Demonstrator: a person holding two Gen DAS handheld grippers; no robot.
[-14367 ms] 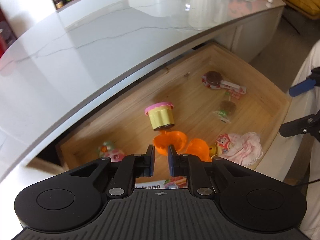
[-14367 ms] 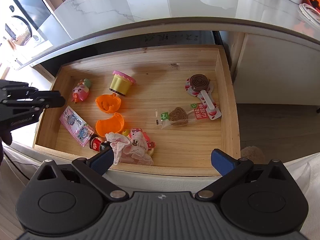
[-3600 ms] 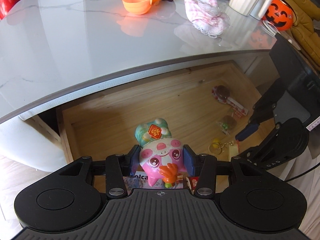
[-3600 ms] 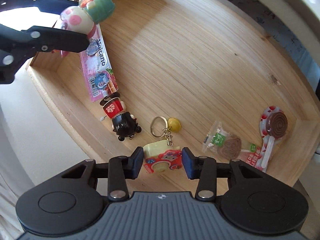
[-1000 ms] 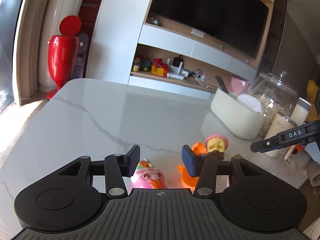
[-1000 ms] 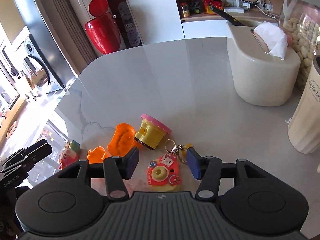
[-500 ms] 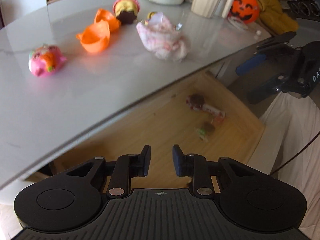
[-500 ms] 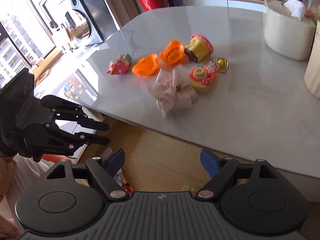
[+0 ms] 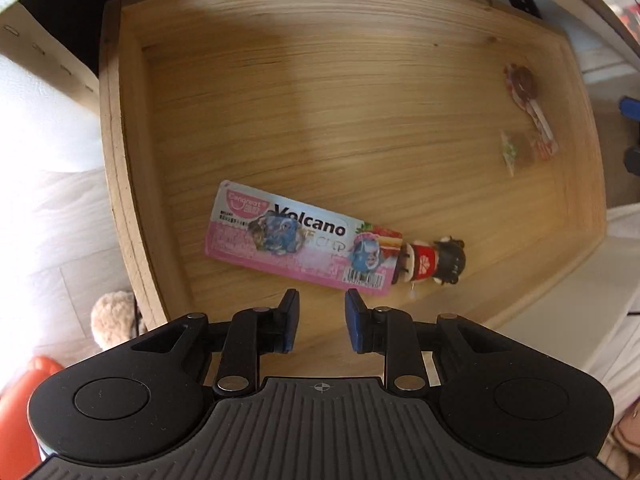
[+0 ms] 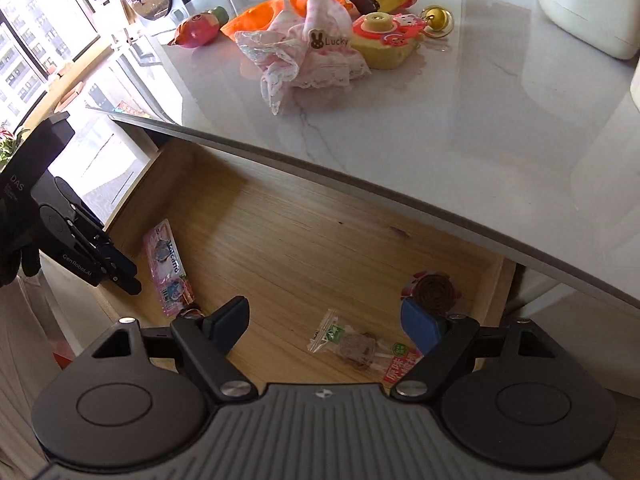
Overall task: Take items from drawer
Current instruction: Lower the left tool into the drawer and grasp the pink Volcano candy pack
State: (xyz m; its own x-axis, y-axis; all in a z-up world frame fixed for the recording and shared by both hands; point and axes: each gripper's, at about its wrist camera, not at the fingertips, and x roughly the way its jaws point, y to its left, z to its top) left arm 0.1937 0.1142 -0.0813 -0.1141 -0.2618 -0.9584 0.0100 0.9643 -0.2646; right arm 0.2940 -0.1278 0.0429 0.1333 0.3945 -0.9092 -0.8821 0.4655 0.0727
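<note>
the left hand-held gripper (image 9: 318,322) hovers narrowly parted and empty above a pink "volcano" packet (image 9: 296,236) lying flat in the wooden drawer (image 9: 120,168), a small red-and-black figure (image 9: 434,260) touching its end. the right hand-held gripper (image 10: 324,320) is spread wide, empty, above wrapped lollipops (image 10: 356,346).

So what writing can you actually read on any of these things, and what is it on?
"Volcano": pink snack packet in the drawer; its smaller print and barcode are too blurred.
"Lucky": pink cloth on the counter.
"DAS" and "GenRobot.AI": left gripper.
Red candy wrapper: print unreadable.
</note>
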